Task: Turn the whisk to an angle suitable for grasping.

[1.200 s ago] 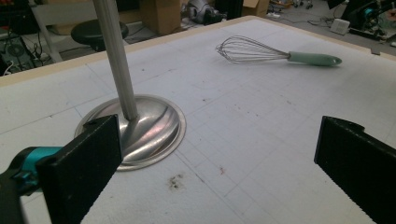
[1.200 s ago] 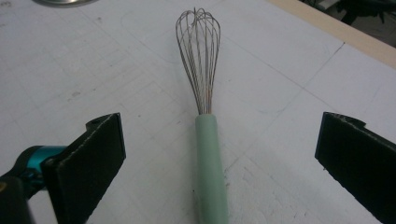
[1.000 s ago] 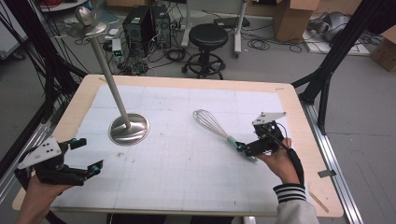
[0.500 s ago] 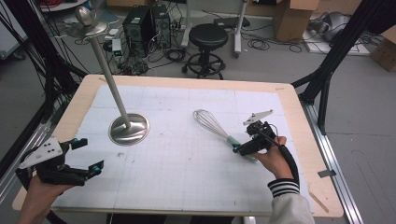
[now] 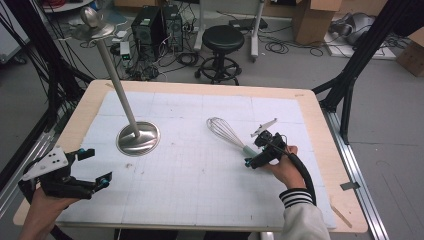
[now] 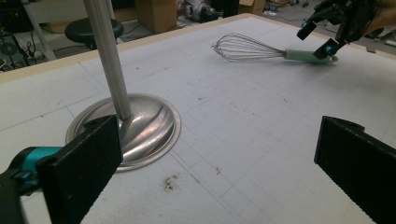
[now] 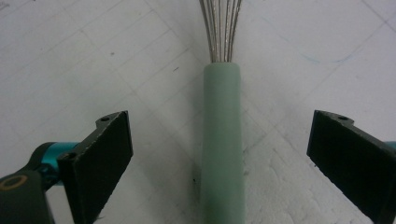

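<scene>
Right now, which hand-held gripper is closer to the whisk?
The right hand-held gripper. Its open jaws stand on either side of the whisk's green handle, not pressing it. The left hand-held gripper is far across the table, near the metal stand.

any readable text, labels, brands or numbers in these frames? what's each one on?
None can be read.
Whisk: plain green handle, no marking.
Metal stand: bare metal base, no marking.
Table mat: faint grid lines, no numbers.
Cardboard boxes on the floor behind the table: any print is too small and blurred to read.
</scene>
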